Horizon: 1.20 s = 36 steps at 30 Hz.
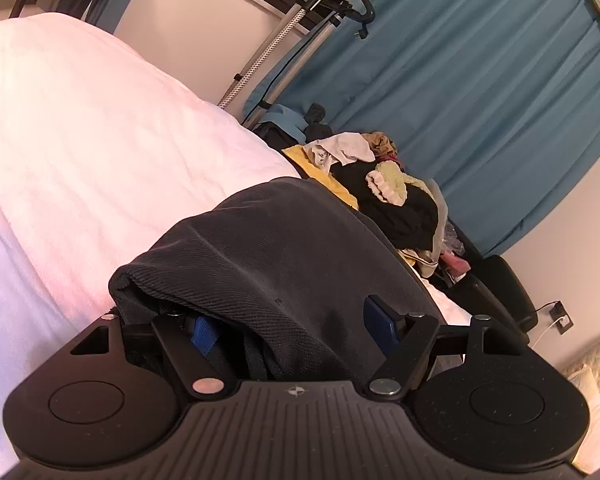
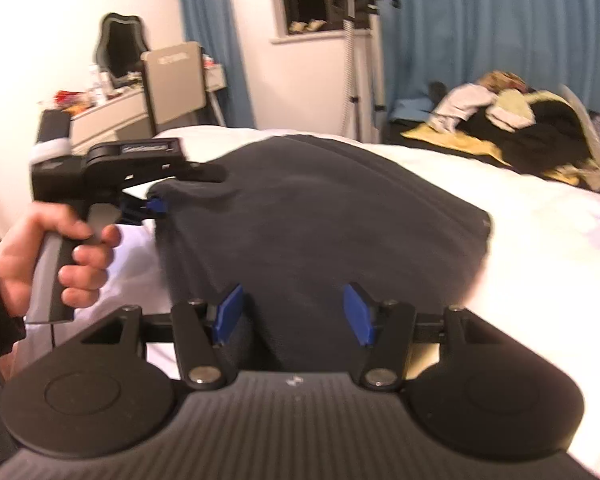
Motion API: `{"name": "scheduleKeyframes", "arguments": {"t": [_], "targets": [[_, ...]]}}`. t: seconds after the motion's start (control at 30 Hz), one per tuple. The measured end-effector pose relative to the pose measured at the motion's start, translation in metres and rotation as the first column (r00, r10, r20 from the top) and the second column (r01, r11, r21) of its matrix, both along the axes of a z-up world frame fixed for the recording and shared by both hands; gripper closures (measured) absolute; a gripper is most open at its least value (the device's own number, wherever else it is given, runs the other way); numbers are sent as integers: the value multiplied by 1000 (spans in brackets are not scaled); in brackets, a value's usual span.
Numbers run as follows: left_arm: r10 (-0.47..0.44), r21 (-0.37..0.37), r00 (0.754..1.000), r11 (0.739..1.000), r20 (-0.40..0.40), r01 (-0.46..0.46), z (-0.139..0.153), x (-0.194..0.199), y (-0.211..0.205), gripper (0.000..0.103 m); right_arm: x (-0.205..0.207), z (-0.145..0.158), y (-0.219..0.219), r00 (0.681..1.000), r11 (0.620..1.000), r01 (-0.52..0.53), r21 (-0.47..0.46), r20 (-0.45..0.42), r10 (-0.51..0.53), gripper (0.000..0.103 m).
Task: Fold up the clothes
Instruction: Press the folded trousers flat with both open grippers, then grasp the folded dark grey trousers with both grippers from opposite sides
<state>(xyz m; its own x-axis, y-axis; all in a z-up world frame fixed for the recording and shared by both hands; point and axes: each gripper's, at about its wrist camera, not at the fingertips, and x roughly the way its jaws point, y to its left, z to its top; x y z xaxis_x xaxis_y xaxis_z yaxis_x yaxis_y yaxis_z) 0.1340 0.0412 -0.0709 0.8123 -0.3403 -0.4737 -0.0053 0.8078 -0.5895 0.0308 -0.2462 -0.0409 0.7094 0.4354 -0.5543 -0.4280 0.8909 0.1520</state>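
A dark grey garment [image 2: 320,208] lies spread on the white bed [image 2: 540,240]. In the right wrist view its near end runs between the blue pads [image 2: 230,312] of my right gripper [image 2: 294,314], which stand wide apart without pinching it. My left gripper [image 2: 180,190], held by a hand [image 2: 60,256], sits at the garment's left corner. In the left wrist view a fold of the garment [image 1: 284,248] drapes over my left gripper [image 1: 292,328]. Its jaws are wide, the left pad [image 1: 204,338] is half under the cloth and the right one stands free.
A heap of mixed clothes [image 2: 512,128] lies at the bed's far right, against blue curtains [image 2: 500,20]. A garment steamer stand [image 2: 352,60] and a cluttered dresser with a mirror [image 2: 112,92] stand beyond the bed. Bare white cover [image 1: 80,140] stretches left of the garment.
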Motion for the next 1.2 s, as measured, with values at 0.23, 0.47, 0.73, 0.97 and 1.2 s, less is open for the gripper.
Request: {"name": "scheduleKeyframes", "arguments": {"t": [0.23,0.47,0.73,0.97,1.2], "targets": [[-14,-37,1000,999,-8,14,1,0,7,26,-7,27,16,994,993,110,42,-24,-109,45],[-31,-136,999,990,-24,28,-1,-9,26,27,-2,58,86,991,988,131,-77,-4,-132,42],[-25,-230,1000,973,-14,21,8,-36,39,27,-26,9,94,987,981,87,-172,151,-61,37],[-18,-175,999,984,33,24,17,-42,28,28,-20,-37,89,975,956,50,-291,223,17,39],[20,-131,1000,991,-15,-22,1,-20,23,28,-5,-45,76,960,962,80,-262,280,-4,65]]}}
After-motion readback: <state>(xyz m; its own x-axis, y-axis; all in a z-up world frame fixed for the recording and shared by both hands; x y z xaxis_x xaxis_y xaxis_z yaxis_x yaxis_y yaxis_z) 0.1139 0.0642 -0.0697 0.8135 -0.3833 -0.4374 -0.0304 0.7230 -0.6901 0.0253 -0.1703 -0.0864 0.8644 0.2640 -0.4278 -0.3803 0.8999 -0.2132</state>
